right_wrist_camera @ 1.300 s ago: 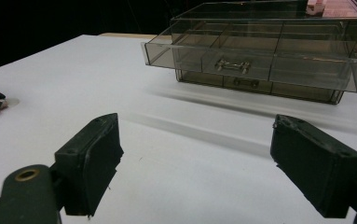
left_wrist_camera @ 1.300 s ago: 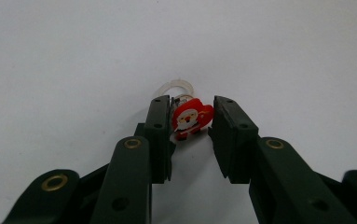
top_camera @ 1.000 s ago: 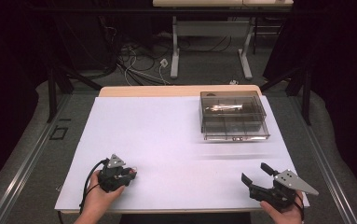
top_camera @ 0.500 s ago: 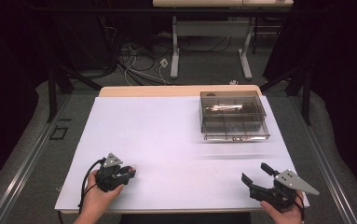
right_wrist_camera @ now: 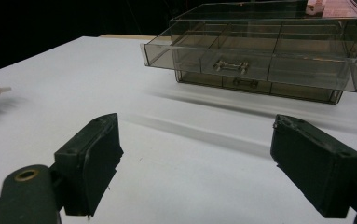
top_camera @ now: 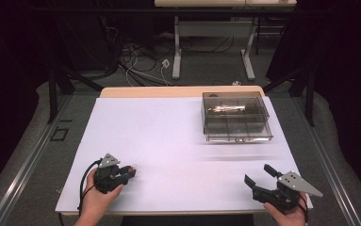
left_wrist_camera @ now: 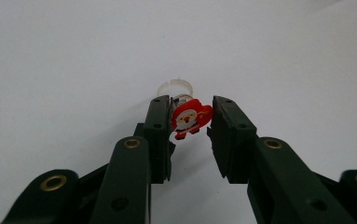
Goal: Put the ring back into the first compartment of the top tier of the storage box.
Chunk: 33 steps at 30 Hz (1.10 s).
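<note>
Left gripper (top_camera: 132, 170) sits near the table's (top_camera: 168, 141) near-left corner, jaws clenched on a small Santa ring (left_wrist_camera: 190, 116) — red-and-white figure on a clear band, pinched between the pads just above the white surface. In the high view the ring shows as a red speck at the jaw tips.

Right gripper (top_camera: 260, 178) rests at the near-right edge, jaws released wide, nothing between them.

Smoky plastic drawer box (top_camera: 235, 117) stands far right on the table — top drawer pulled out toward the near side, well apart from both grippers.
</note>
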Motion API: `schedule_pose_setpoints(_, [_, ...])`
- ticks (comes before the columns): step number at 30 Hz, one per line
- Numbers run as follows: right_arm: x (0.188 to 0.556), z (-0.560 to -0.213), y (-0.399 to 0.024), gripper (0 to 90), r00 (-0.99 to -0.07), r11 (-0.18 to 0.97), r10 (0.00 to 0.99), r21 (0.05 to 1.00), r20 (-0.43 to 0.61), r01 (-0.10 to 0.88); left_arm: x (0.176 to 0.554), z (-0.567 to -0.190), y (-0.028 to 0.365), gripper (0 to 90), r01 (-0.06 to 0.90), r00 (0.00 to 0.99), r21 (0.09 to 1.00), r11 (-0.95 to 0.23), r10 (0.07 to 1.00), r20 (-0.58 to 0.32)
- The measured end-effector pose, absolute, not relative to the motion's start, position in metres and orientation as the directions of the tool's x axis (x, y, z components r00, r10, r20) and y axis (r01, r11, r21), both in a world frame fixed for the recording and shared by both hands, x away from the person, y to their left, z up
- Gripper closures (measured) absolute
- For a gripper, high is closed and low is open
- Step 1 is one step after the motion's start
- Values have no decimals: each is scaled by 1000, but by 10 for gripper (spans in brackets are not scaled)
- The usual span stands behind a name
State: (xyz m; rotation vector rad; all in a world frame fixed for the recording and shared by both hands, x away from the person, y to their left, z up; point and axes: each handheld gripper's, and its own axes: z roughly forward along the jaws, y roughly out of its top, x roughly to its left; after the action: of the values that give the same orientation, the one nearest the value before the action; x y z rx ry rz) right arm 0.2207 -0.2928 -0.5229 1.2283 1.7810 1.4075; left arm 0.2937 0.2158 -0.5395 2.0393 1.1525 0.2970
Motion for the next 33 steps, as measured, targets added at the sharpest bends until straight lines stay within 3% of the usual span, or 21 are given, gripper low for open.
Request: schedule_pose_setpoints(33, [221, -523, -293, 152, -428, 29, 896, 947, 117, 319, 279, -515, 228, 685, 552, 524, 821, -147, 827, -204])
